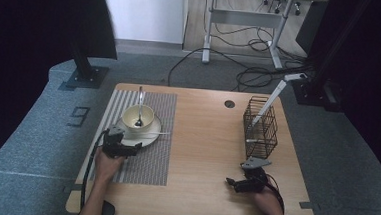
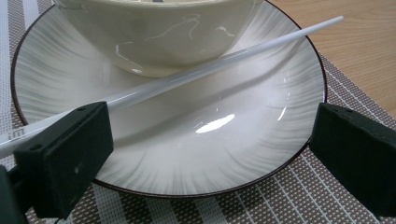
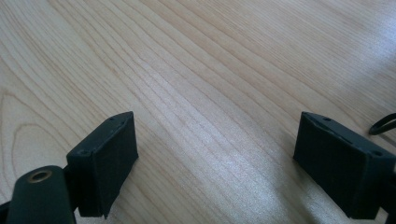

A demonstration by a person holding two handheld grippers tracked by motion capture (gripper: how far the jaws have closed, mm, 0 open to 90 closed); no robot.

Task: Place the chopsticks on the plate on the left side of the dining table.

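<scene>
High view: a cream ceramic bowl (image 1: pixel 138 117) holding a metal spoon (image 1: pixel 140 107) sits on a white streaked plate (image 1: pixel 145 137), itself on a striped woven placemat (image 1: pixel 147 160) near the wooden table (image 1: pixel 205 153)'s left edge. A white plastic chopstick (image 2: pixel 210 70) lies across the plate beside the bowl. The left gripper (image 1: pixel 121 146) stands wide open at the plate's rim, gripping nothing. A black wire basket (image 1: pixel 260 128) holds white utensils near the right edge. The right gripper (image 1: pixel 246 183) is open and empty over bare wood

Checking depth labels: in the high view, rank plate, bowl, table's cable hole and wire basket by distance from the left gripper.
From the left gripper:
1. Plate, right in front of it on the placemat.
2. Bowl, on the plate, just beyond.
3. Cable hole, far edge, mid-table.
4. Wire basket, right side.
</scene>
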